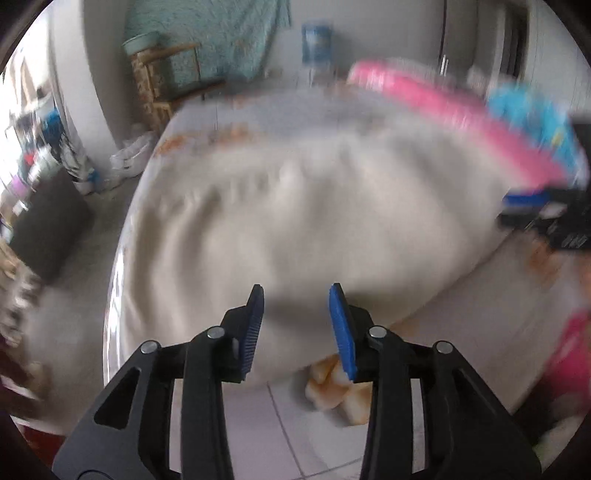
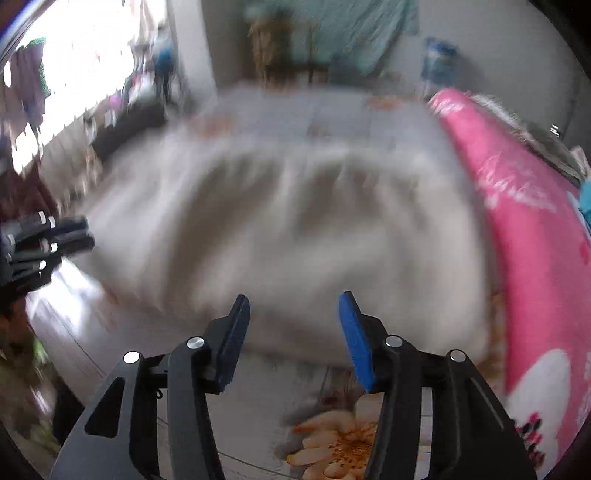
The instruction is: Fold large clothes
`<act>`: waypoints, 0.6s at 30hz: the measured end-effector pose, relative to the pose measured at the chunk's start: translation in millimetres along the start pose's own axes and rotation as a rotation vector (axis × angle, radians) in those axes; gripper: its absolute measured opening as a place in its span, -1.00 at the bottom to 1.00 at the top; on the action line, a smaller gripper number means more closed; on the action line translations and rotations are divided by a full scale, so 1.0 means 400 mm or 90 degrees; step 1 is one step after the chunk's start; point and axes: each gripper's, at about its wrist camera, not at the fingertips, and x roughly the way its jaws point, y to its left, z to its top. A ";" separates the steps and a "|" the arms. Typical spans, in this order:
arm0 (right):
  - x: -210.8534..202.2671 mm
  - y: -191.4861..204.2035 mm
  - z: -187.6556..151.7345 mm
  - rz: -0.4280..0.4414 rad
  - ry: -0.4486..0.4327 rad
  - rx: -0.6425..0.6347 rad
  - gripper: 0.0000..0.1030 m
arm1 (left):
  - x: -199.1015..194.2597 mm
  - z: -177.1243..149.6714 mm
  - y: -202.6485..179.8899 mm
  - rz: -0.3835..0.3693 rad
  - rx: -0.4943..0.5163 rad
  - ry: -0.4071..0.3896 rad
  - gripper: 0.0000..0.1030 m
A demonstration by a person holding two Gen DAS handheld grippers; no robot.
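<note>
On the bed, both views: a large off-white garment (image 1: 306, 206) (image 2: 280, 221) lies spread and wrinkled across the middle of the surface, its near edge hanging toward the floor; motion blur hides its exact type.
Surface: bed (image 1: 266, 110) (image 2: 314, 114) with a pale sheet printed with orange flowers, reaching to the far wall.
Pink bedding: a rolled pink quilt (image 1: 436, 107) (image 2: 524, 229) runs along the right side of the bed, just beside the garment.
Room, far: teal cloth (image 1: 221, 37) (image 2: 351, 33) hangs on the far wall above a wooden chair (image 1: 162, 81); a blue water bottle (image 1: 316, 40) (image 2: 439, 61) stands to its right.
Floor: pale tiles (image 1: 280, 424) show near the bed's edge.
Left gripper (image 1: 296, 328): fingers spread apart, holding nothing, hovering at the garment's near edge.
Right gripper (image 2: 294, 338): fingers spread apart, holding nothing, likewise at the near edge.
Left wrist view only: the right gripper's blue-padded body at the right edge (image 1: 543, 210); white bags (image 1: 133, 158) on the floor to the left; blue fabric (image 1: 535, 122) beyond the quilt.
Right wrist view only: a bright window (image 2: 85, 62) at the far left, with hanging clothes (image 2: 26, 81); the left gripper's dark body at the left edge (image 2: 40, 243); a large orange flower print (image 2: 332, 443) at the near edge.
</note>
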 end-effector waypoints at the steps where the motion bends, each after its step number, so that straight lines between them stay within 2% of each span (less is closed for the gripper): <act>1: -0.010 -0.004 -0.009 0.004 -0.011 -0.002 0.01 | -0.008 -0.016 -0.006 0.008 0.008 -0.027 -0.28; 4: -0.050 0.015 0.001 -0.044 0.001 -0.009 0.01 | -0.038 -0.013 -0.002 0.007 0.000 -0.024 -0.28; 8: -0.100 0.082 0.040 0.005 -0.079 -0.025 0.01 | -0.094 0.014 -0.013 -0.031 -0.010 -0.074 -0.20; 11: -0.081 0.154 0.056 0.026 -0.109 -0.047 0.01 | -0.068 0.030 -0.047 -0.045 -0.012 -0.066 -0.13; 14: 0.011 0.188 0.047 0.025 -0.058 -0.055 0.01 | 0.007 0.009 -0.064 -0.030 -0.031 -0.018 -0.10; 15: 0.021 0.183 0.045 0.029 -0.061 -0.044 0.02 | 0.001 0.003 -0.061 -0.035 -0.040 -0.033 -0.10; 18: 0.019 0.153 0.079 0.047 -0.040 -0.002 0.02 | -0.024 0.007 -0.049 -0.040 -0.062 -0.026 -0.08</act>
